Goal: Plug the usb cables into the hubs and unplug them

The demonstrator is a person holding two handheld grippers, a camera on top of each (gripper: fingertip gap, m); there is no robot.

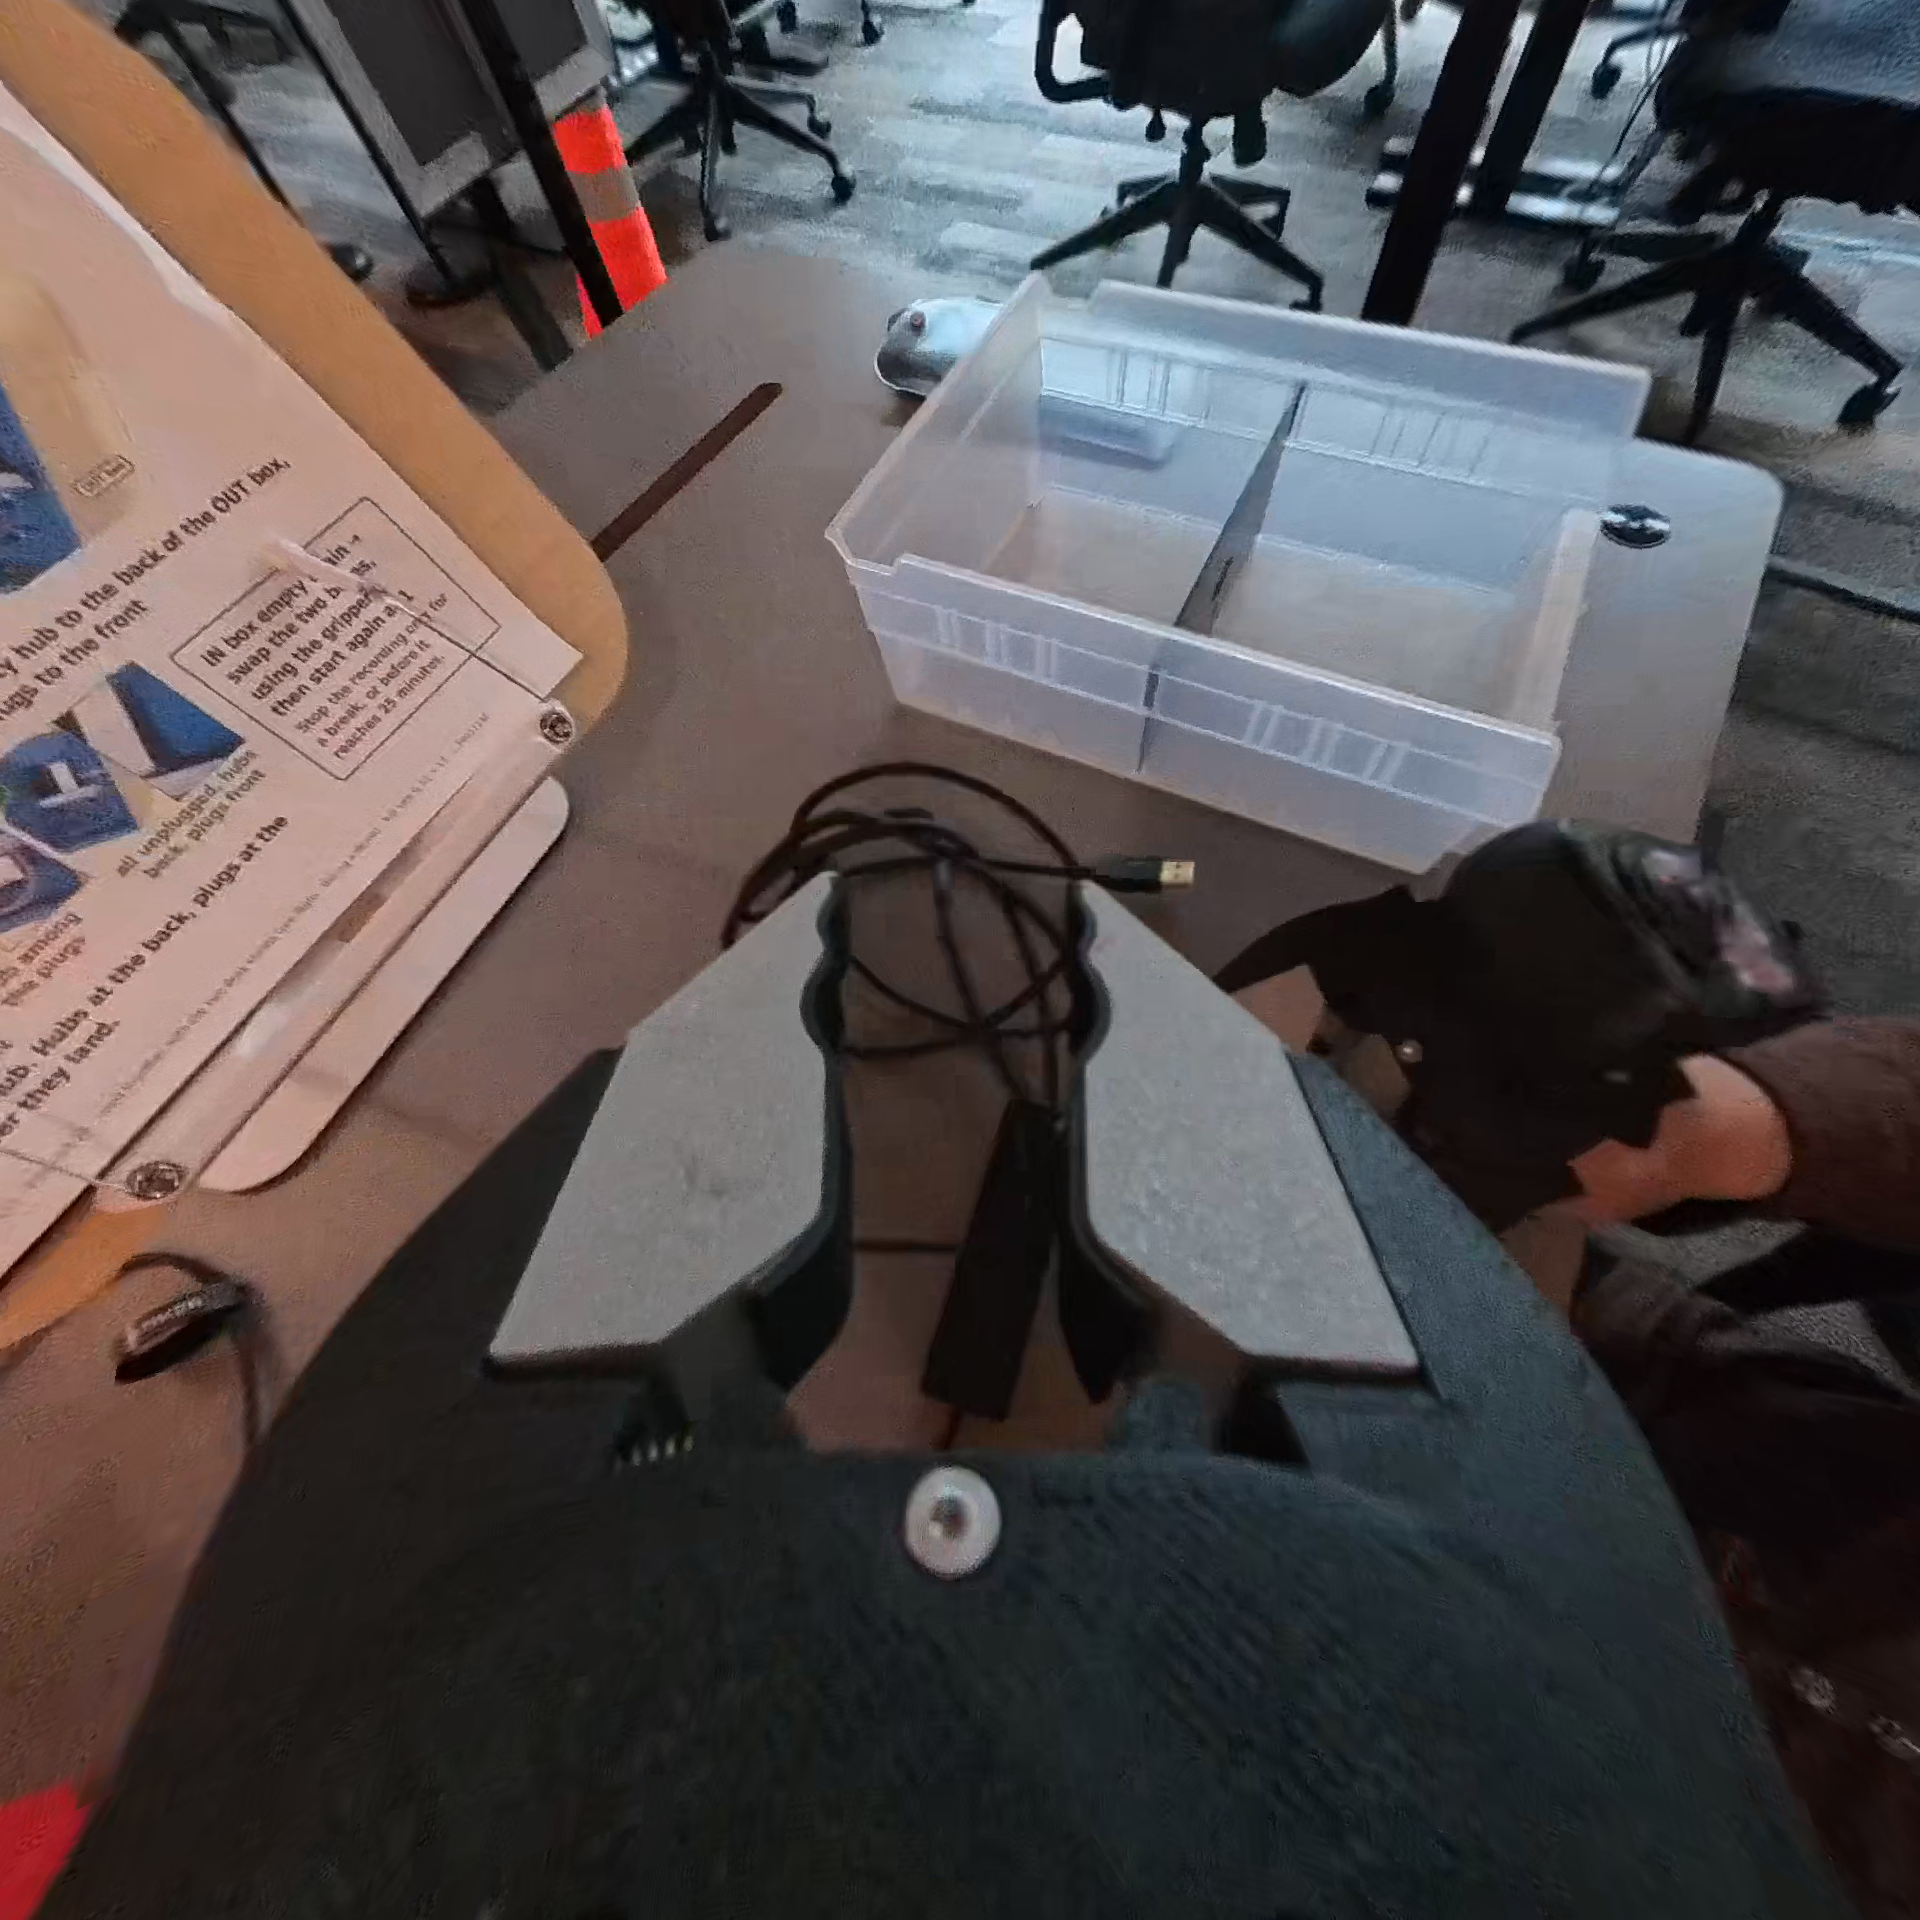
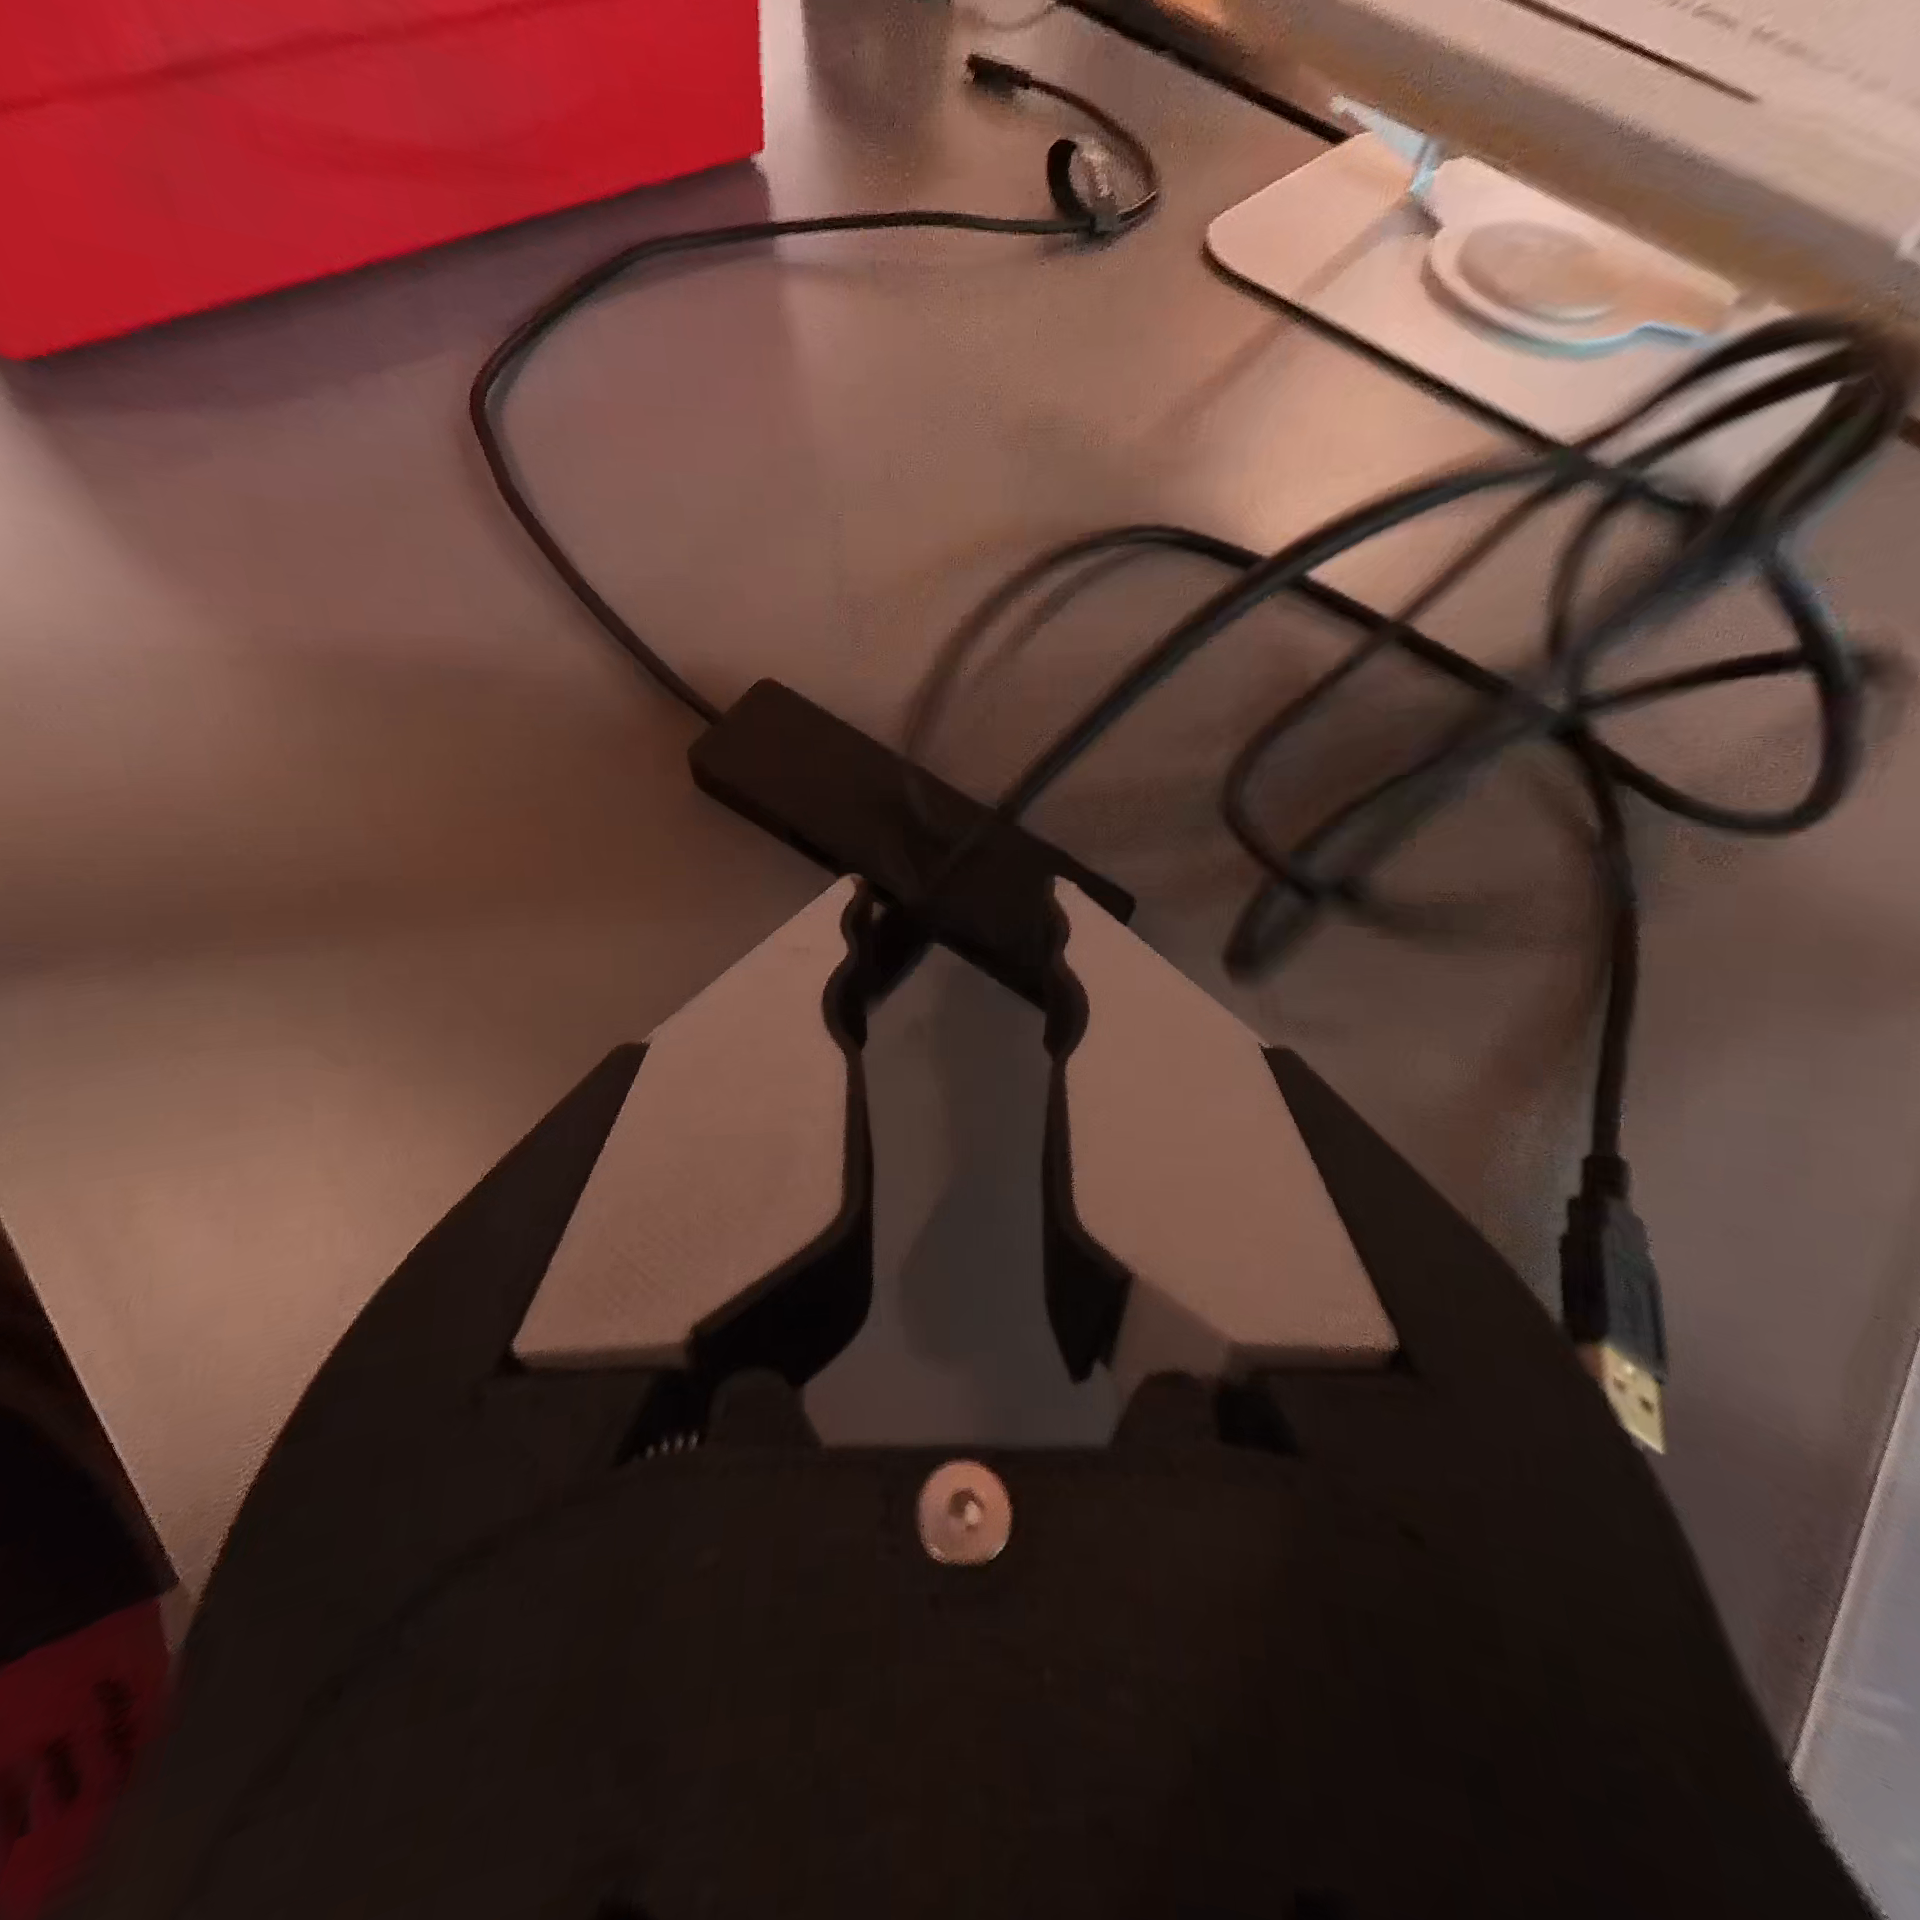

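Your right gripper (image 2: 956,935) is clamped on the slim black rectangular USB hub (image 2: 894,821), which crosses its fingertips at frame centre. The loose black cable's gold USB plug (image 2: 1631,1392) hangs lower right. Your left gripper (image 1: 956,935) stands parted, the tangled black cable (image 1: 935,935) bunched between its tips.

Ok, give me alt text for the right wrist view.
The right tool closes on a slim black USB hub on a grey table. Tangled black cables lie to its right, one ending in a loose USB plug; a red box sits behind.
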